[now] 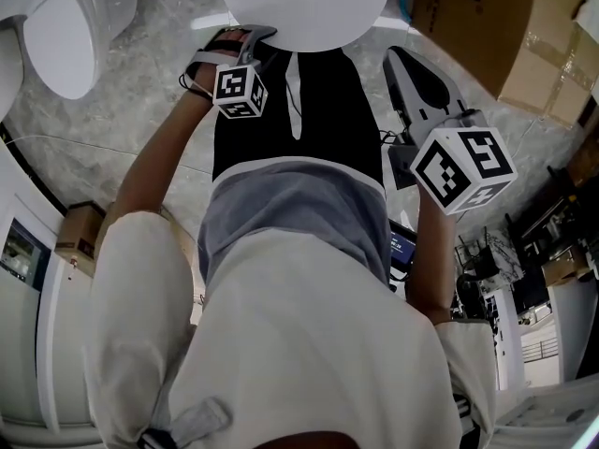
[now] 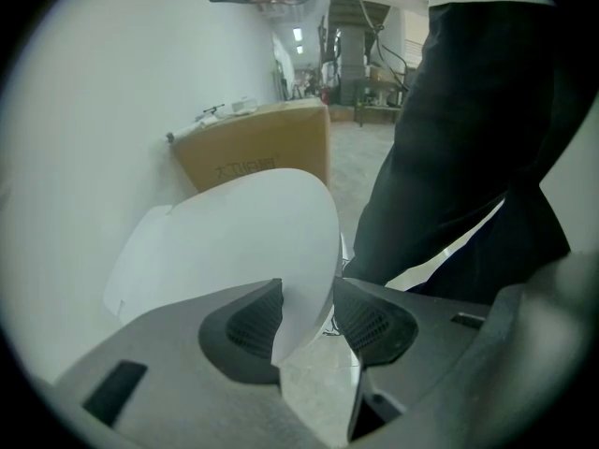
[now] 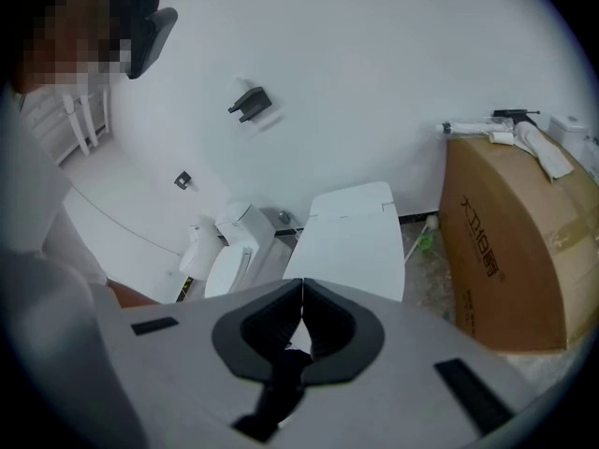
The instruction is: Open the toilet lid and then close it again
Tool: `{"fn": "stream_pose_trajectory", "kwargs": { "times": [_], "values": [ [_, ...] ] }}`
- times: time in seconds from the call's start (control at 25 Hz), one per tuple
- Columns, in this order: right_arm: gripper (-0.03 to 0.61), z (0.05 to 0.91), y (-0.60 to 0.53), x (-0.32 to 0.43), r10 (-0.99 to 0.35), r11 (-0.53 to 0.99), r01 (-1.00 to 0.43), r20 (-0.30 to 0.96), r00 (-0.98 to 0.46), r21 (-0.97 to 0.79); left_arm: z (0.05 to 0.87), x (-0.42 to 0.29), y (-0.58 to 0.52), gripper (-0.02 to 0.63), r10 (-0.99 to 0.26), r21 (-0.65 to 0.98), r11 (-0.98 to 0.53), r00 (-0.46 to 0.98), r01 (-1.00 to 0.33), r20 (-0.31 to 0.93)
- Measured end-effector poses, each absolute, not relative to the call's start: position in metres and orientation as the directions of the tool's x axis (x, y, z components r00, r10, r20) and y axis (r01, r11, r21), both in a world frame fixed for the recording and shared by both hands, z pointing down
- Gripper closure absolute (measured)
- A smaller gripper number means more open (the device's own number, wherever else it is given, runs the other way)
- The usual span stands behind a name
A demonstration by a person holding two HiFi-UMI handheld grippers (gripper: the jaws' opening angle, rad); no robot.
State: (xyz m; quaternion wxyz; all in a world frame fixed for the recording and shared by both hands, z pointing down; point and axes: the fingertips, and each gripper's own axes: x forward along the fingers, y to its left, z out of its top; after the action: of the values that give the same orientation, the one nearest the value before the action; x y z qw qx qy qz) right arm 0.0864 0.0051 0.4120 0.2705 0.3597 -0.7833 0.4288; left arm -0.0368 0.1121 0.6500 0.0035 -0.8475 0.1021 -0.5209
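The lid (image 1: 304, 7) sits at 12 o'clock in the head view, a white oval on the toilet straight ahead of the person. It looks lowered, though no view shows whether it is fully seated. The left gripper (image 2: 307, 324) meets it at the rim's 7 o'clock. Its fingers stand apart with the thin front edge between them, close against the left pad (image 2: 248, 324) and with a gap showing before the other. The right gripper (image 3: 301, 288) hangs off at 3 o'clock, clear of the lid, fingers pressed together on nothing.

The lid is probably light, stiff moulded plastic with a glossy skin that could slip from the pads. It likely pivots on a hinge at the far end, so the front rim, where the left gripper is, gives the most leverage. A firm pinch there seems wise, and easing it down rather than dropping it would spare the plastic. A box (image 3: 515, 241) stands at the toilet's 3 o'clock.
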Motion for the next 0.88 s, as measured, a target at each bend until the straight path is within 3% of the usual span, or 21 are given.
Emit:
{"fn": "stream_pose_trajectory", "kwargs": {
  "times": [0.88],
  "values": [
    [0.568,0.478,0.046,0.069,-0.225,0.31,-0.797,0.775,-0.591,-0.518,0.743,-0.036,0.128,0.454,-0.112,-0.08,-0.991,0.362,-0.104,0.925]
  ]
}}
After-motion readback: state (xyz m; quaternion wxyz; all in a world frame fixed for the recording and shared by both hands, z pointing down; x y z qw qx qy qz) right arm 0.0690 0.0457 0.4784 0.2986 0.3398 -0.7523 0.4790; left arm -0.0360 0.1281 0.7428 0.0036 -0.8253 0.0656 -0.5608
